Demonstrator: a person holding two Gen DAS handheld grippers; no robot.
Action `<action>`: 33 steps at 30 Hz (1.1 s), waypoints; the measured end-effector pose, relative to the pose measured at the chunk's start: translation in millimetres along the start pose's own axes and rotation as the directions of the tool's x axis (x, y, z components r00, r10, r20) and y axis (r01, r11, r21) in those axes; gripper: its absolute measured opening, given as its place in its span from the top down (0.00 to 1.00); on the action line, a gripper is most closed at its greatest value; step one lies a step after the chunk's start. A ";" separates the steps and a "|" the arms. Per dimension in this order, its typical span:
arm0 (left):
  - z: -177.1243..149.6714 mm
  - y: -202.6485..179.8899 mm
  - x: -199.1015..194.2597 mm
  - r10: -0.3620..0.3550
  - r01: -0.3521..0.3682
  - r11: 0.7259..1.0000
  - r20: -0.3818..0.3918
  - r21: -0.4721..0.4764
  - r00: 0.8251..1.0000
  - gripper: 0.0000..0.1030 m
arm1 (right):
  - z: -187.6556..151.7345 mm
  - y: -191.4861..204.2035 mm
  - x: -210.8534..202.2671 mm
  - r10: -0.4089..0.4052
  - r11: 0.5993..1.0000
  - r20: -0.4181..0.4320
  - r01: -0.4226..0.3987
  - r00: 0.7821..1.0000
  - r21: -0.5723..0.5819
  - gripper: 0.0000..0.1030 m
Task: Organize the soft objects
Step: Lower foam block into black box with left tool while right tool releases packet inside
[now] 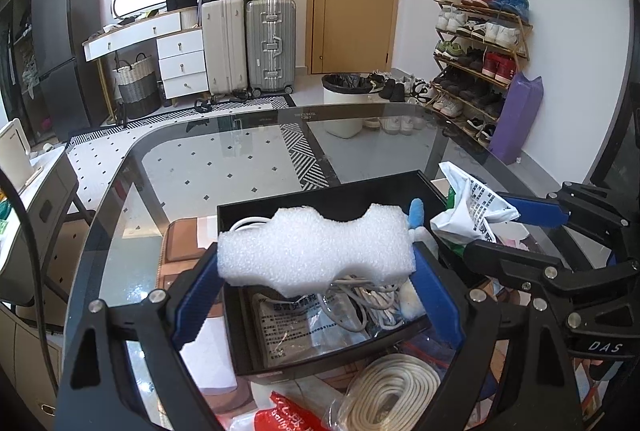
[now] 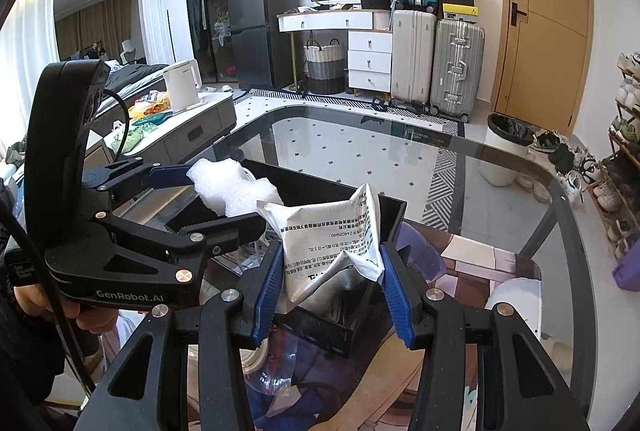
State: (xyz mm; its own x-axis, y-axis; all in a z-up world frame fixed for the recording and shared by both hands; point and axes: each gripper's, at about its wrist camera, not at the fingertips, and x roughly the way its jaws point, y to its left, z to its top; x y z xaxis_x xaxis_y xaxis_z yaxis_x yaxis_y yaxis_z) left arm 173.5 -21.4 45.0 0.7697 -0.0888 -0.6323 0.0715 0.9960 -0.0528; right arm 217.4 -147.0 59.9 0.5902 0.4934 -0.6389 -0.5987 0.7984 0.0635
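Holding cables and a printed packet (image 1: pixel 288 327), black box (image 1: pixel 320 197) sits under foam block (image 1: pixel 316 249)

The room was bright and evenly lit; daylight came from the far left of my right fingers (image 2: pixel 294 285), where pale curtains (image 2: pixel 24 27) glowed nearly white. Beyond my fingers the glass surface (image 2: pixel 472 167) carried soft sheen and reflections, no hard glare. The white foam (image 1: pixel 316 251) between my left fingers (image 1: pixel 200 295) ran close to overexposed. Shadows stayed soft. Both views were sharp in the middle, bent strongly at the edges, and ended in black corners.
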 end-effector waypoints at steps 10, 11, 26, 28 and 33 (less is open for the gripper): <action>0.2 -0.9 10.4 0.011 -0.011 1.000 -0.015 0.009 1.000 0.13 | 0.1 -1.3 6.7 -0.015 1.000 -0.019 0.015 1.000 -0.010 0.54; -0.3 -1.2 10.9 0.011 -0.011 1.000 -0.016 0.010 1.000 0.13 | 0.4 -1.7 7.8 -0.016 1.000 -0.020 0.016 1.000 -0.011 0.54; -1.7 -0.1 20.4 0.035 -0.034 0.999 -0.029 0.033 0.999 0.13 | 6.1 -3.9 26.0 -0.025 0.999 -0.042 0.023 0.999 -0.041 0.54; -1.6 -0.3 21.6 0.042 -0.041 0.998 -0.028 0.040 0.999 0.13 | 6.2 -5.1 29.1 -0.027 0.998 -0.046 0.024 0.999 -0.052 0.54; -2.1 -0.6 22.0 0.044 -0.043 0.998 -0.028 0.042 0.999 0.13 | 6.1 -5.4 32.4 -0.033 0.996 -0.048 0.029 0.998 -0.080 0.53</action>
State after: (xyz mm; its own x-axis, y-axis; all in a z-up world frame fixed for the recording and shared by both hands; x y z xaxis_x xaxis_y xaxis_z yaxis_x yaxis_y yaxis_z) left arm 189.1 -24.0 29.5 0.7540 -0.0446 -0.6554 0.0648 0.9979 0.0067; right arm 243.1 -133.2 43.5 0.5827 0.4495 -0.6771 -0.6228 0.7822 -0.0168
